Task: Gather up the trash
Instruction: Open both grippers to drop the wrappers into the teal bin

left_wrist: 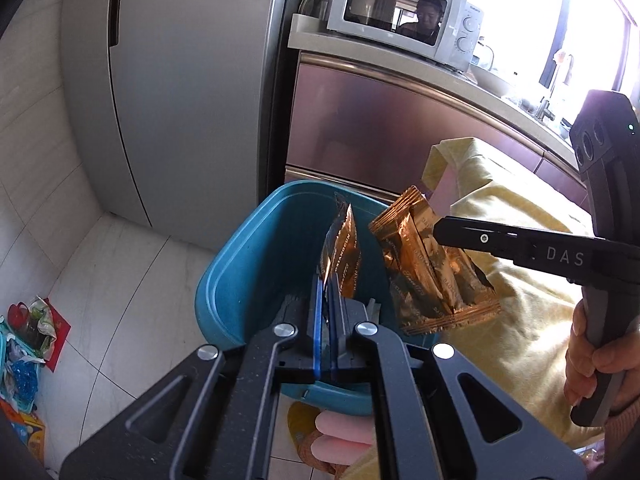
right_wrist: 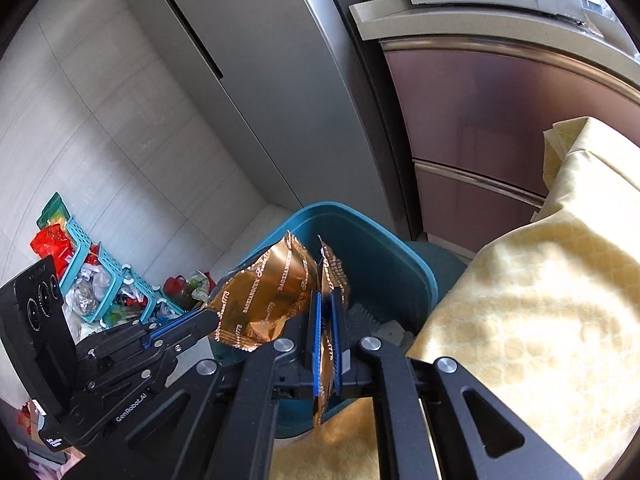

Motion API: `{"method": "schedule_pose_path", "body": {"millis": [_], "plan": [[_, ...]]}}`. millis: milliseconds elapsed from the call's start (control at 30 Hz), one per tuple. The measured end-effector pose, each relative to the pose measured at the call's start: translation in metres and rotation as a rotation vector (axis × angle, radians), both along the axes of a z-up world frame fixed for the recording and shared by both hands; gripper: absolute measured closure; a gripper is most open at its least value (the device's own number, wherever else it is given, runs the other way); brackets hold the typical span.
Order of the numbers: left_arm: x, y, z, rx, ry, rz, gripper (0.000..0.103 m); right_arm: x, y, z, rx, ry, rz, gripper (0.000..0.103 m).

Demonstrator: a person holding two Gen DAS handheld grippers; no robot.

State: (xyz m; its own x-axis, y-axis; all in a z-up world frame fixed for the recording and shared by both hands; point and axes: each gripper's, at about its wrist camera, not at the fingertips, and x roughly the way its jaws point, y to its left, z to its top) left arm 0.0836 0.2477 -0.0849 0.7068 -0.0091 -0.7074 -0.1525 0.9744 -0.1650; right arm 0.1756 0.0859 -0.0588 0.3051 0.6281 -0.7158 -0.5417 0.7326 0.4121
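Note:
Both grippers hang over a blue trash bin (left_wrist: 240,272), which also shows in the right wrist view (right_wrist: 384,264). My left gripper (left_wrist: 329,292) is shut on a copper foil wrapper (left_wrist: 340,252) above the bin's opening; it appears in the right wrist view (right_wrist: 188,326) holding that wrapper (right_wrist: 264,296). My right gripper (right_wrist: 327,308) is shut on a second copper foil wrapper (right_wrist: 334,268). In the left wrist view the right gripper (left_wrist: 440,232) comes in from the right, pinching that wrapper (left_wrist: 424,272) over the bin's right rim.
A table under a yellow cloth (right_wrist: 540,280) lies right of the bin. A grey fridge (left_wrist: 180,80) and pink cabinet (left_wrist: 380,128) with a microwave (left_wrist: 400,12) stand behind. Teal baskets of trash (right_wrist: 100,280) sit on the tiled floor at left.

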Motion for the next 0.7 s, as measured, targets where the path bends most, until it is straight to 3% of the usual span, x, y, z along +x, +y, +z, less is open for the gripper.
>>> {"method": "schedule_pose_path", "body": {"millis": [400, 567, 700], "plan": [[0.019, -0.006, -0.018, -0.01, 0.035, 0.011, 0.094, -0.001, -0.008, -0.008, 0.007, 0.019, -0.014, 0.092], [0.014, -0.01, -0.012, -0.015, 0.011, -0.003, 0.088, -0.008, -0.024, -0.003, 0.022, 0.004, -0.022, 0.092], [0.006, -0.023, 0.001, -0.012, -0.03, -0.036, 0.079, -0.017, -0.042, 0.011, 0.044, -0.04, -0.026, 0.086]]}}
